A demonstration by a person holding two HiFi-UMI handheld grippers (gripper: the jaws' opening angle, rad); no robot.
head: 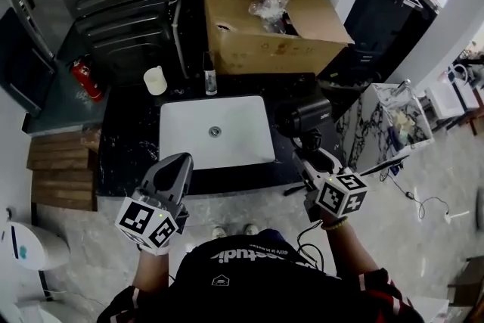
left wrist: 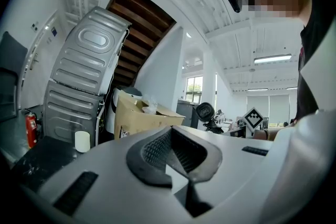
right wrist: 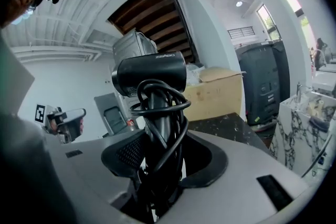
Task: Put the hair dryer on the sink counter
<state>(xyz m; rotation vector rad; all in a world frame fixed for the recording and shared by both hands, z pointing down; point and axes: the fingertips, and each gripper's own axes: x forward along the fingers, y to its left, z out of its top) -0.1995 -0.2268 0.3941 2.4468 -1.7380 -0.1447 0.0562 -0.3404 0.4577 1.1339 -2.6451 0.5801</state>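
My right gripper [head: 310, 155] is shut on the handle of a black hair dryer [head: 306, 116], which has its cord wound round the handle. It holds the dryer upright above the right end of the black sink counter [head: 132, 140], beside the white basin [head: 189, 125]. In the right gripper view the hair dryer [right wrist: 152, 73] stands between the jaws of the right gripper [right wrist: 160, 165], barrel pointing left. My left gripper [head: 179, 161] is shut with nothing in it, over the counter's front edge at the basin's left corner. In its own view the left gripper [left wrist: 176, 165] has its pads together.
An open cardboard box [head: 265, 19] stands behind the basin. A white cup [head: 155, 80] and a small dark bottle [head: 209, 76] stand at the back of the counter. A red fire extinguisher [head: 88, 79] lies left. A marble-patterned stand [head: 386, 117] is to the right.
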